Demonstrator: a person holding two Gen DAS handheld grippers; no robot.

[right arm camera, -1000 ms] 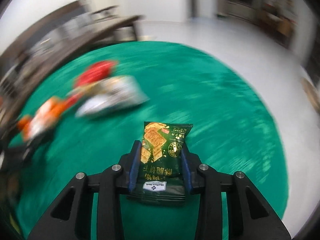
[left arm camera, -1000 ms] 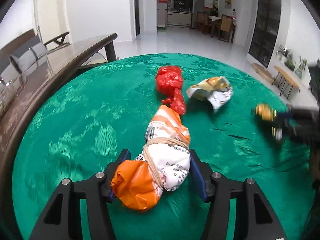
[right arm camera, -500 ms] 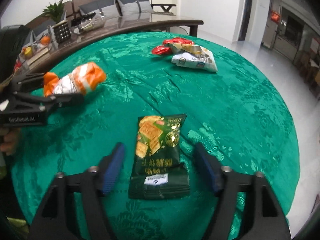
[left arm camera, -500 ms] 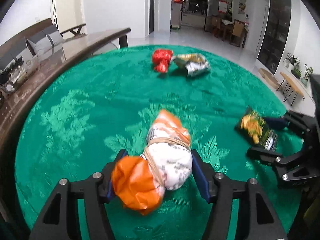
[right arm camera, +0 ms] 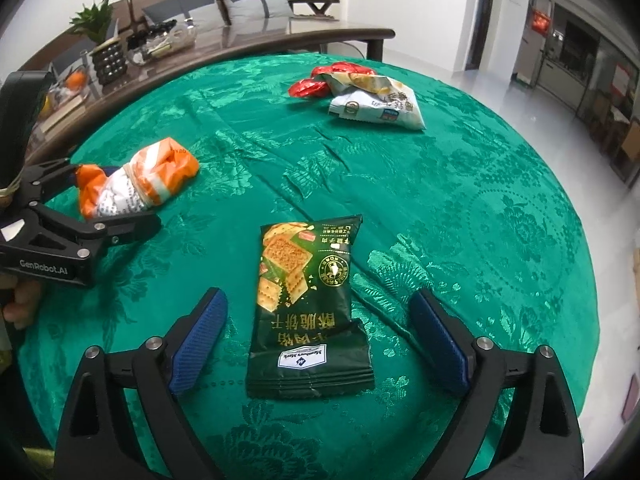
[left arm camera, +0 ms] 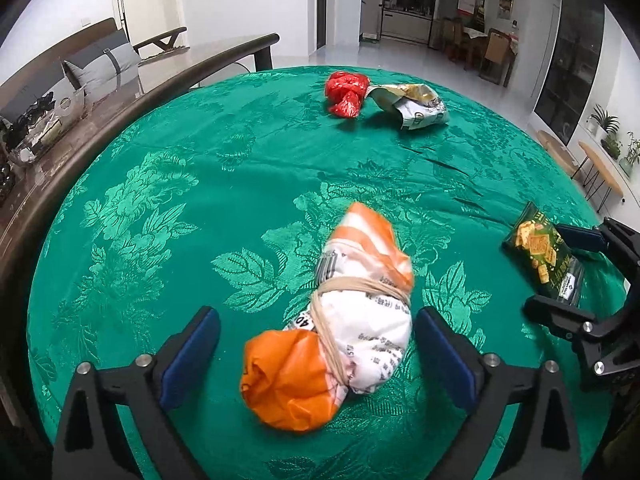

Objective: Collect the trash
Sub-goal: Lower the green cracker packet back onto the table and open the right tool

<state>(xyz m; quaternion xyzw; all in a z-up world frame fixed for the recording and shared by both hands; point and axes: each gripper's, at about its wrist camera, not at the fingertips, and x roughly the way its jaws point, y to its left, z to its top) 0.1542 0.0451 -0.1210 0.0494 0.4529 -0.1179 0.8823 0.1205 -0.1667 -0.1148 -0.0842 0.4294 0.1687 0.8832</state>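
Note:
An orange-and-white bag point(left arm camera: 332, 320) tied with a rubber band lies on the green tablecloth point(left arm camera: 160, 200). It is between the jaws of my left gripper point(left arm camera: 316, 312), which are opening, and the blue pads stand clear of it. A dark green cracker packet point(right arm camera: 308, 304) lies flat between the jaws of my right gripper point(right arm camera: 318, 296), also opening and not touching it. Each view shows the other gripper point(left arm camera: 548, 270) point(right arm camera: 116, 196) at its edge. A red bag point(left arm camera: 346, 88) and a crumpled snack bag point(left arm camera: 412, 106) rest together at the far side.
A dark wooden table point(right arm camera: 280, 40) with a glass bowl, a potted plant and small items curves along the left of the cloth, and a sofa stands behind it. A hand point(right arm camera: 20, 304) holds the left gripper's handle. White floor surrounds the cloth's right edge point(right arm camera: 580, 240).
Both grippers were shut on their items a second ago. Both have come back from the far pile and opened wide, leaving the tied bag and the cracker packet on the cloth.

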